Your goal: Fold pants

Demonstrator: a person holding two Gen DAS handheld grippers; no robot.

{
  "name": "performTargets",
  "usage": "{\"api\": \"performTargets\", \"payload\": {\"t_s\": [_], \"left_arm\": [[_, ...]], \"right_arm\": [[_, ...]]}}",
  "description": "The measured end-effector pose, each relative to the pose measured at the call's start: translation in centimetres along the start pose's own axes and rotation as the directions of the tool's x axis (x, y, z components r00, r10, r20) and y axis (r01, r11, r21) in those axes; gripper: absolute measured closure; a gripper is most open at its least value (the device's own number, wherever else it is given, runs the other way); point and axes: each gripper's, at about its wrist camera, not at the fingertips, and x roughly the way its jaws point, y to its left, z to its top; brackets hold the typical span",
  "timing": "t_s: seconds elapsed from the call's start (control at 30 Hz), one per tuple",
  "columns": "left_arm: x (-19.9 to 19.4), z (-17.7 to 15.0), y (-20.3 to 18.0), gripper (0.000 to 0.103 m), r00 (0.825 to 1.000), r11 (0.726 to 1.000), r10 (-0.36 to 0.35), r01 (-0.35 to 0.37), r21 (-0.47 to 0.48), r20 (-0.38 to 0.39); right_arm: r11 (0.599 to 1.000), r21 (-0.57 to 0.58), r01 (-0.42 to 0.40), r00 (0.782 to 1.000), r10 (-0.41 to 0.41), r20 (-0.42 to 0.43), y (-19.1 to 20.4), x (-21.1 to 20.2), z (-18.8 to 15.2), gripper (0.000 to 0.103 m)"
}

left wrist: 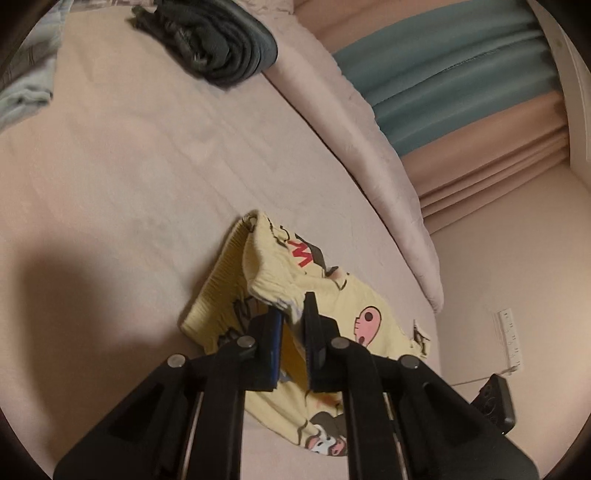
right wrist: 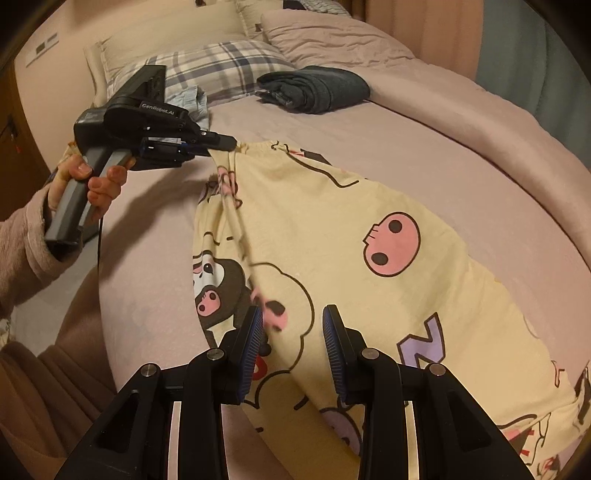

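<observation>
Yellow cartoon-print pants lie on the pink bed. My left gripper is shut on the pants' edge, lifting it off the sheet; in the right wrist view the left gripper pinches the elastic waistband at the pants' far left corner. My right gripper is open, with its fingers just above the near part of the pants, holding nothing.
A folded dark garment lies further up the bed, also shown in the left wrist view. Plaid pillow and pink pillows are at the head. A pink duvet lies along the bed's side. The bed edge drops off at left.
</observation>
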Motion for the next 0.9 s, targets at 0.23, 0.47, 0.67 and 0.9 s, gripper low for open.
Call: {"api": "performTargets", "payload": {"t_s": [0.23, 0.47, 0.67, 0.9], "left_arm": [[1.2, -1.6, 3.8, 0.094, 0.988, 0.994, 0.097, -0.102, -0.033, -0.121], [-1.0, -2.9, 0.3, 0.049, 0.943, 0.944, 0.295, -0.262, 0.201, -0.154], [1.9, -7.3, -8.9, 0.048, 0.929, 0.731, 0.345, -0.175, 0.659, -0.135], [10.4, -13.7, -13.0, 0.051, 0.860, 0.308, 0.480, 0.019, 0.951, -0.173]], "right_arm": [[0.998, 0.050, -0.031, 0.997, 0.034, -0.071, -0.3, 1.0, -1.6, 0.069], [0.992, 0.127, 0.016, 0.997, -0.006, -0.074, -2.6, -3.1, -4.6, 0.069], [0.967, -0.123, 0.223, 0.963, -0.238, -0.127, -1.8, -4.9, -6.9, 0.069], [0.860, -0.421, 0.287, 0.931, -0.354, -0.090, 1.8, -1.9, -8.1, 0.069]]}}
